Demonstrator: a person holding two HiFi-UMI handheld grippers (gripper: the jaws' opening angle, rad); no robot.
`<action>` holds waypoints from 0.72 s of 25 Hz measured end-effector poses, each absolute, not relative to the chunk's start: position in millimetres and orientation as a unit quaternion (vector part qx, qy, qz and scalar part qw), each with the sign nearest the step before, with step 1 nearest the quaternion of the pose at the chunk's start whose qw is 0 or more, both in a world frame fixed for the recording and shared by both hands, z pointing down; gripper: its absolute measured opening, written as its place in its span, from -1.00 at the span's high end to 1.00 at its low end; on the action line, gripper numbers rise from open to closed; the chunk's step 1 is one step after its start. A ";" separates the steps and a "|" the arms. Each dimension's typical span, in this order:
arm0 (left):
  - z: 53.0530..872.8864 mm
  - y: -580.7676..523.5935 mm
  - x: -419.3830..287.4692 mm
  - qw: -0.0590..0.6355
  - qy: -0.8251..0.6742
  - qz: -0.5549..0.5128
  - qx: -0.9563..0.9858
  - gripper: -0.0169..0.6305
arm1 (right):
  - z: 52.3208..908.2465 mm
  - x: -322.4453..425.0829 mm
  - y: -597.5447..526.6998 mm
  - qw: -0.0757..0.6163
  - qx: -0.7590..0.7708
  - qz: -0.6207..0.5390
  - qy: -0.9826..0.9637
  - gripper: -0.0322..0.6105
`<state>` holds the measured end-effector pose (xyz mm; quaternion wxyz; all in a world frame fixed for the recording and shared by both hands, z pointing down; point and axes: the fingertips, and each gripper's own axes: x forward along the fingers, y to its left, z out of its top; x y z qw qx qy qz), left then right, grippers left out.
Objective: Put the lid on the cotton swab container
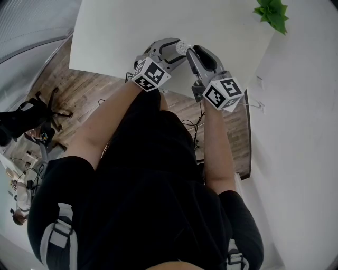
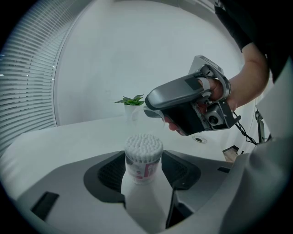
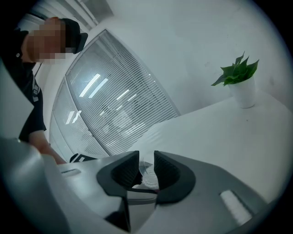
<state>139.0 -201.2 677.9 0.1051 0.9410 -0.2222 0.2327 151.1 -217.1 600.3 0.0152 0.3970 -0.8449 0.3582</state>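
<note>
The cotton swab container [image 2: 143, 160] is a small round tub with a red-and-white label, and its open top is packed with white swab tips. My left gripper [image 2: 144, 170] is shut on its sides and holds it upright above the white table [image 1: 121, 31]. In the head view the container [image 1: 182, 47] shows at the left gripper [image 1: 177, 48], with the right gripper [image 1: 191, 52] close beside it. My right gripper [image 3: 146, 161] has its jaws close together on a clear lid [image 3: 144, 170]. From the left gripper view, the right gripper [image 2: 151, 109] hangs above and right of the container, apart from it.
A small green plant [image 1: 272, 13] in a white pot [image 3: 245, 93] stands at the table's far side. A round hole [image 2: 199, 139] sits in the tabletop. Beyond the near table edge are wood floor and a black chair [image 1: 29, 118]. A blinds-covered glass wall [image 3: 114, 109] is behind.
</note>
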 end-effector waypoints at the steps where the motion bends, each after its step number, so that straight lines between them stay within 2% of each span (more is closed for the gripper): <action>1: 678.4 -201.3 139.1 0.105 -0.222 0.233 0.941 0.18 | 601.4 149.2 -216.6 0.016 0.393 0.360 -0.846 0.55; 11: 678.7 -202.6 138.9 0.101 -0.220 0.233 0.942 0.19 | 612.2 134.3 -215.1 0.029 0.374 0.369 -0.851 0.55; 18: 678.5 -202.6 138.8 0.101 -0.219 0.231 0.943 0.19 | 624.0 128.0 -216.1 0.069 0.381 0.358 -0.850 0.57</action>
